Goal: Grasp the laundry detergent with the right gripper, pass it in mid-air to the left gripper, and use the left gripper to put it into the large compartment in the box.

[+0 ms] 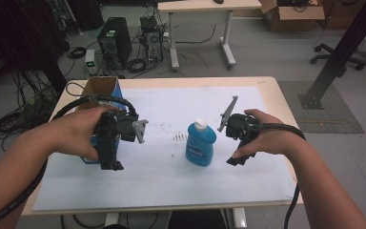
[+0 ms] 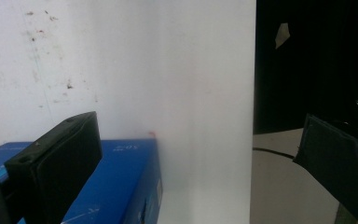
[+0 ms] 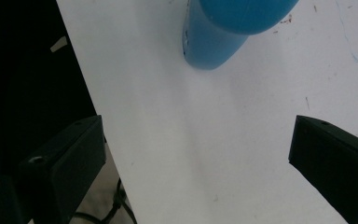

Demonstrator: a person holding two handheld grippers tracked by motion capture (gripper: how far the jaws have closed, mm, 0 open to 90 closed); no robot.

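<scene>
A blue bottle [image 1: 201, 144] with a white cap stands upright in the middle of the white sheet [image 1: 171, 181] that covers the table. My left gripper [image 1: 111, 164] hovers left of it, right beside an open blue cardboard box [image 1: 106, 87], jaws pointing toward the near edge. In the left gripper view my left gripper [image 2: 196, 172] is open, with a corner of the blue box [image 2: 116, 182] by its left jaw. My right gripper [image 1: 236, 160] hangs just right of the bottle. In the right gripper view my right gripper [image 3: 198, 168] is open over bare sheet, with the bottle [image 3: 223, 32] beyond the jaws.
Faint reddish marks [image 1: 174, 136] dot the sheet left of the bottle. Behind the table are a desk [image 1: 205, 7], computer towers [image 1: 114, 40] among floor cables, a cardboard box [image 1: 293, 14], a chair base [image 1: 336, 57] and a slanted black post [image 1: 343, 47].
</scene>
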